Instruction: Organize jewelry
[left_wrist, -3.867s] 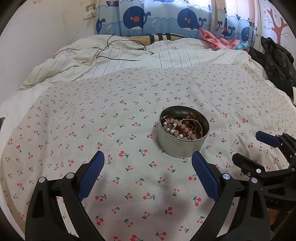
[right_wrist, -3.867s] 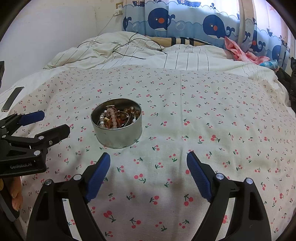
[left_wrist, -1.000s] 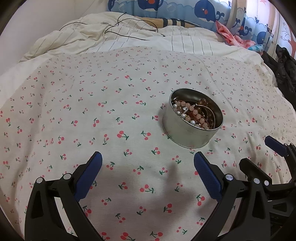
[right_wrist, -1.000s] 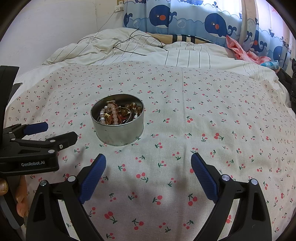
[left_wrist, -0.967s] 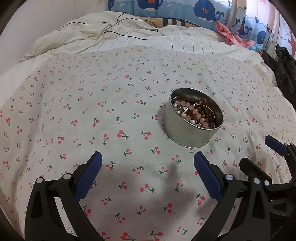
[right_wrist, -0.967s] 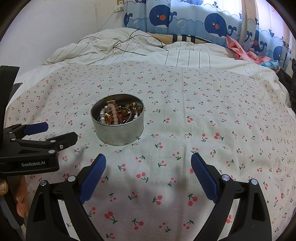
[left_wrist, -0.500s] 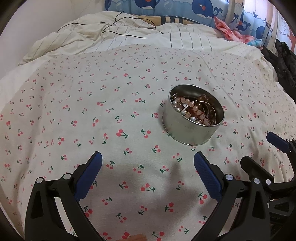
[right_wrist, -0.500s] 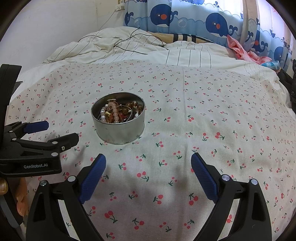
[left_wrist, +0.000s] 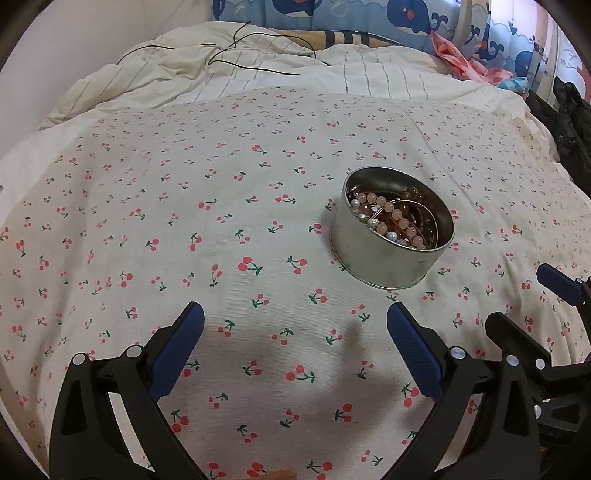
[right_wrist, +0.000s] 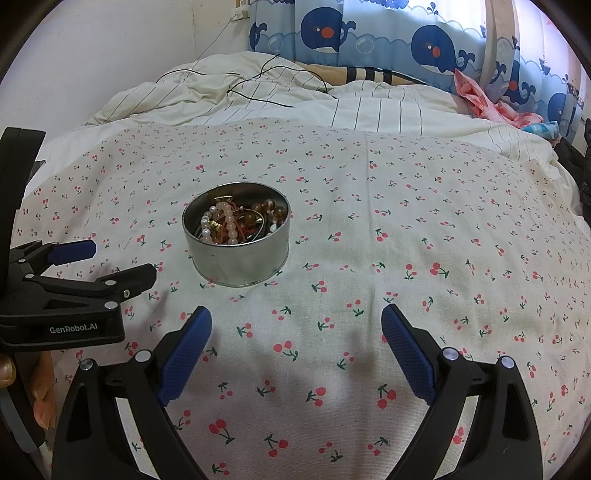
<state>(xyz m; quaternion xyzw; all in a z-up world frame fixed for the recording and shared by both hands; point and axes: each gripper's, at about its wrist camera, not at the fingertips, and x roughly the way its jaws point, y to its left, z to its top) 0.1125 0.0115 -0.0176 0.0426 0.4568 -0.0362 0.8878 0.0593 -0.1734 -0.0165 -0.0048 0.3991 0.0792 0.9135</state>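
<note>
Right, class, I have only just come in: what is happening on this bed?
A person holds two black grippers with blue pads, the left gripper and the right gripper, both open and empty above the cherry-print bedspread. Ahead stands a round silver tin heaped with tangled bead bracelets and pearls. Nothing has been taken out yet.

From my feed the bedspread is cream, dotted with small red cherries on green stems. On it I see a dull silver tin of pale pink, pearl-white and amber beads. Both tools are black with blue pads (the left tool included). Behind, the duvet is off-white with thin dark stripes, and the curtain is light blue with navy whales.
</note>
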